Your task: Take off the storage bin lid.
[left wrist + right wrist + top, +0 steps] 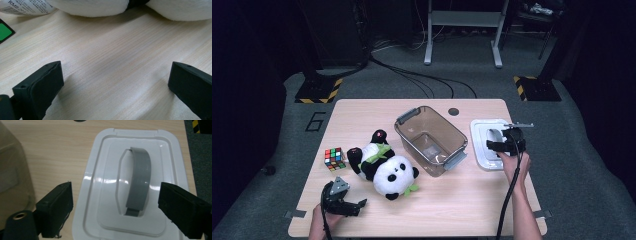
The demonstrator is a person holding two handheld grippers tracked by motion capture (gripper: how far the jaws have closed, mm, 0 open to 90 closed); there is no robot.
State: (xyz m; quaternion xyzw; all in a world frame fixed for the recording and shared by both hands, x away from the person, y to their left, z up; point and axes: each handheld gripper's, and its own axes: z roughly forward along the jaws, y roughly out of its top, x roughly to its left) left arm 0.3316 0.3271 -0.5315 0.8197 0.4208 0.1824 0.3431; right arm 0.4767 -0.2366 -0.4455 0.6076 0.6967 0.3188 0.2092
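Observation:
A white bin lid (482,150) with a grey handle (138,182) lies flat at the table's right. My right gripper (497,145) hovers over it, open, its jaws standing on either side of the handle (495,136) without touching; in the right gripper view the gripper (116,186) looks down on the lid (100,165). A clear plastic bin (430,140) stands empty at the middle. A panda plush (384,165) lies left of it. My left gripper (356,205) rests open near the front left edge, with bare wood between its jaws (116,66) and the panda's white fur (95,7) just ahead.
A colour cube (334,158) sits left of the panda, and one green face (3,31) of it shows in the left gripper view. The bin wall (12,170) rises close to the lid's left. A round cable hole (453,111) lies behind the bin. The table's right edge (524,165) is near the lid.

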